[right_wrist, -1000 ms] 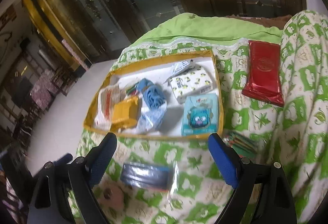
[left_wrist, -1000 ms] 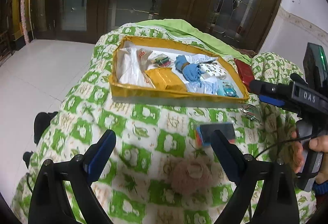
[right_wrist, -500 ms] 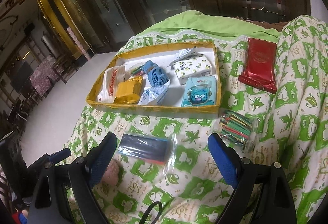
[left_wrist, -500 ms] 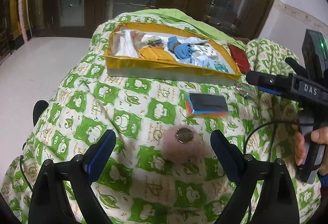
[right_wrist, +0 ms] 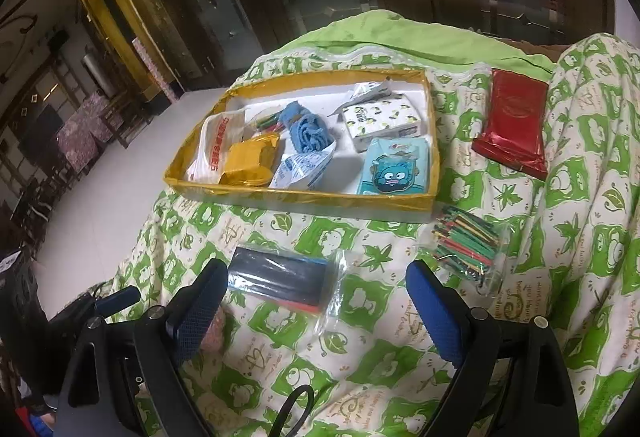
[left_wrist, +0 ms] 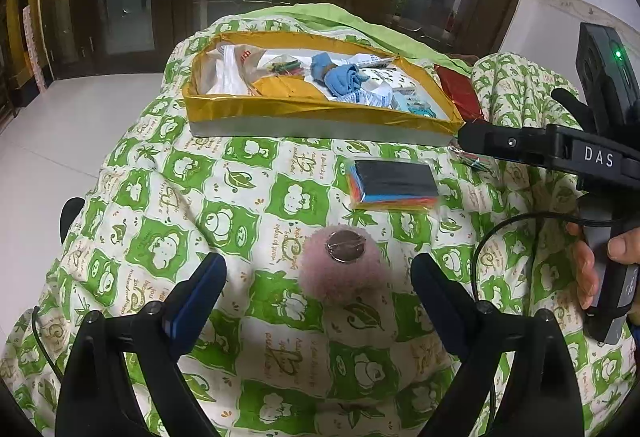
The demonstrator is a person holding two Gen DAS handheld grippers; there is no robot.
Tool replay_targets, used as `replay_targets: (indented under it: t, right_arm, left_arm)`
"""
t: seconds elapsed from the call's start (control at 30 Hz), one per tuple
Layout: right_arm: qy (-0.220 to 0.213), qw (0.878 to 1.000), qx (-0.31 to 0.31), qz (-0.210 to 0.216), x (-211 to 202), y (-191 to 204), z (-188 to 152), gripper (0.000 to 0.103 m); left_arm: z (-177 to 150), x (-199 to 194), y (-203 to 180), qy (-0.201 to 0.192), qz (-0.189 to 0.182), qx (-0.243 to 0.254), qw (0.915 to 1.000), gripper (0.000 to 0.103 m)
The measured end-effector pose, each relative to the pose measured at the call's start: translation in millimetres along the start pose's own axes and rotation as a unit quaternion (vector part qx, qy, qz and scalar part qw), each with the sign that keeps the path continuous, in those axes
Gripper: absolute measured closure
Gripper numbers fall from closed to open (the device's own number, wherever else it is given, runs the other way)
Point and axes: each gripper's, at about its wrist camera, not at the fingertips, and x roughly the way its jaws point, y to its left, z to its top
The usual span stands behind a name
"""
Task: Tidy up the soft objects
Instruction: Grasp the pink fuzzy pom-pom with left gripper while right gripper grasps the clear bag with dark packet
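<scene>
Pink fluffy pompom (left_wrist: pixel 340 271) lies near, between wide-open left gripper (left_wrist: pixel 318 289) fingers; right gripper (right_wrist: pixel 312 299) gapes too; off-centre closing could nudge it away.

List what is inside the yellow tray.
In the yellow tray: a white plastic bag, yellow packet, blue cloth, lemon-print tissue pack, cartoon pack, blue-white wrapper. Coloured sticks show partly; anything beneath these is hidden.

pink puff (right_wrist: pixel 218 325) mostly behind tongs finger | red pouch (left_wrist: pixel 456 93) part-hidden by box
</scene>
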Motion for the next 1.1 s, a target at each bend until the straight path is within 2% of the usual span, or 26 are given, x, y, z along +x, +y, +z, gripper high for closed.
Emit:
replay_targets:
  t: [0.77,1.1]
  right_arm:
    - [0.056,0.998,-0.03,-0.018,22,6,-8,0.01]
    - [0.077,0.994,-0.075,-0.022,38,20,-8,0.01]
  left_arm:
    - [-6,9,-13,0.016,-0.001,0.027,0.9995,0.01]
    - [-6,13,-15,0.022,0.0,0.025,0.9994,0.01]
